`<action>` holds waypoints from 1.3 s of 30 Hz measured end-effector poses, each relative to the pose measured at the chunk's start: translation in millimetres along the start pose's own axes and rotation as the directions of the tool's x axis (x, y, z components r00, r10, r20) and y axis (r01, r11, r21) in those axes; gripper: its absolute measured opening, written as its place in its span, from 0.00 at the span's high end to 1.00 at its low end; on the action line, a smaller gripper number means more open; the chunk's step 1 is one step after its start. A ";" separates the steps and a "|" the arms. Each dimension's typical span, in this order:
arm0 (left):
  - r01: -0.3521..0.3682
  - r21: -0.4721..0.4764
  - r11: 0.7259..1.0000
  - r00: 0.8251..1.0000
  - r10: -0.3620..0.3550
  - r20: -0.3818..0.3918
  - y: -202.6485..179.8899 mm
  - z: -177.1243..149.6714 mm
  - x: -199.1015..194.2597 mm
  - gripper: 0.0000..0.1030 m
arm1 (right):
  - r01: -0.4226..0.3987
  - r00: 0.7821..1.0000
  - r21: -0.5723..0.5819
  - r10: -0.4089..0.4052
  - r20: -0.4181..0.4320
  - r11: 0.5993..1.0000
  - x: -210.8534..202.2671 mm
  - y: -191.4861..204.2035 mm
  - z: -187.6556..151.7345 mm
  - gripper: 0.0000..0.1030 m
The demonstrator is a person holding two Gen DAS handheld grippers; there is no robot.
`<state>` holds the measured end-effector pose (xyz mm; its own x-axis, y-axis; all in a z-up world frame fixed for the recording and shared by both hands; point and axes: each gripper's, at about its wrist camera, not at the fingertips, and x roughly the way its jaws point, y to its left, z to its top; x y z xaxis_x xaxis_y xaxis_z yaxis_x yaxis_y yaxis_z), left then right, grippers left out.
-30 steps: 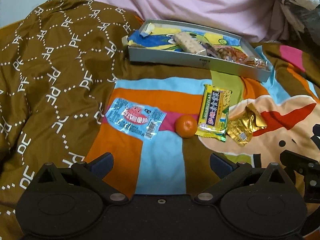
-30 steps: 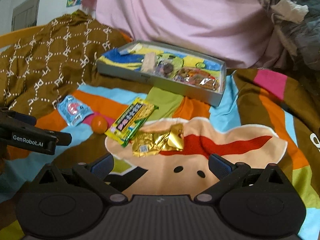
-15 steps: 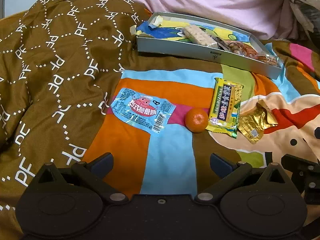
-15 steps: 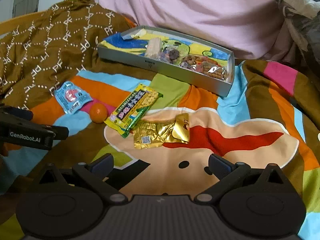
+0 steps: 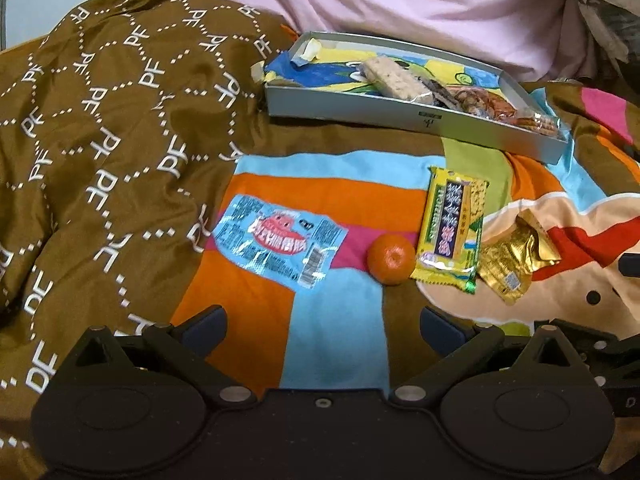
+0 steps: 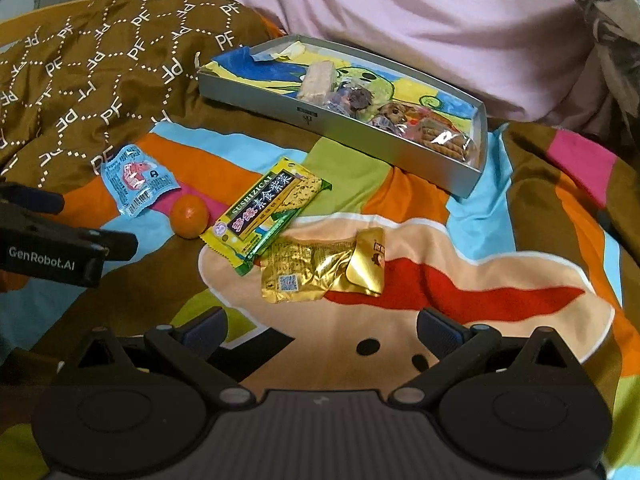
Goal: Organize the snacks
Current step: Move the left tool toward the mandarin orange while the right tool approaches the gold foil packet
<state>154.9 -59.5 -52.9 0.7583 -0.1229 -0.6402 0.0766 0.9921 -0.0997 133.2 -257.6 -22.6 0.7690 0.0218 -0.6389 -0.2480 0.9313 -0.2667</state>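
Lying loose: blue packet (image 5: 280,240), tangerine (image 5: 391,258), yellow packet (image 5: 454,226), crumpled gold wrapper (image 5: 516,258); both claws wide

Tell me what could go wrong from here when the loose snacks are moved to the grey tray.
1. The mandarin is round and lies on soft bedding against the yellow-green cracker packet; a nudge may make it roll.
2. The gold foil packet is crumpled and partly under the cracker packet, so a claw could drag both.
3. The grey tray sits on uneven bedding and its right part is already full; it may tilt or spill.
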 end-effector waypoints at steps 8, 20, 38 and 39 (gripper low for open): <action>0.036 0.060 0.998 0.999 -0.037 0.010 -8.8 11.4 7.8 0.01 | 0.037 0.998 -0.028 -0.036 0.055 0.999 9.6 -19.1 6.5 0.00; 0.116 0.112 0.987 0.991 -0.122 0.046 -21.0 33.2 20.8 0.01 | 0.016 0.994 -0.071 -0.008 0.107 0.997 31.7 -18.2 8.9 0.00; 0.233 0.130 0.964 0.972 -0.233 -0.013 -29.4 45.2 48.9 0.04 | -0.058 0.998 -0.044 0.060 0.035 0.997 69.5 -12.8 7.6 0.00; 0.241 0.122 0.963 0.970 -0.241 -0.018 -28.7 45.4 49.8 0.05 | -0.063 0.997 -0.039 0.064 0.035 0.997 70.1 -13.4 7.9 0.00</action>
<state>219.9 -92.8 -47.3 0.7057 -0.3584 -0.6112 0.3355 0.9288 -0.1573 195.0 -265.7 -58.1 0.7714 0.0942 -0.6293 -0.3188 0.9131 -0.2541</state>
